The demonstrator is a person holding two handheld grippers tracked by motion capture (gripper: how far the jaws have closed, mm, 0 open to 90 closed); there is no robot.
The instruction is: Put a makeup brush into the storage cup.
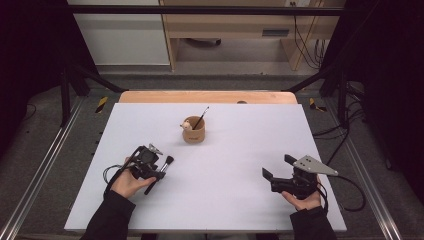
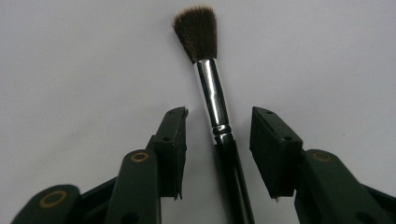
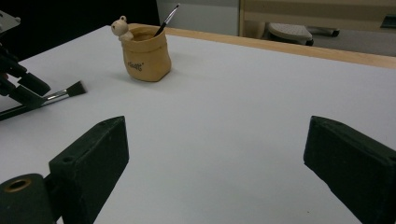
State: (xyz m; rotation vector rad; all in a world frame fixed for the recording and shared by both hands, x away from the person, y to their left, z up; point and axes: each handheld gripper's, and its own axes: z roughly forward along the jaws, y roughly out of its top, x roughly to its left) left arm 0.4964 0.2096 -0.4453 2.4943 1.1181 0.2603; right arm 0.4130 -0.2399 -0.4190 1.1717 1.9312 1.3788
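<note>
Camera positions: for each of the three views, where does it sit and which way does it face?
High view: above the person's side, looking forward and down on the white table; both forearms and hands show.
Left gripper view: rides the left gripper, aimed down at the makeup brush lying between its fingers.
Right gripper view: rides the right gripper, low, facing across the table toward the tan pot.
Shared: brush and pot appear in the high and right gripper views.

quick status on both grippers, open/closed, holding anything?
Left gripper: open, jaws either side of the makeup brush on the table, pads not touching it.
Right gripper: open wide, holding nothing.
</note>
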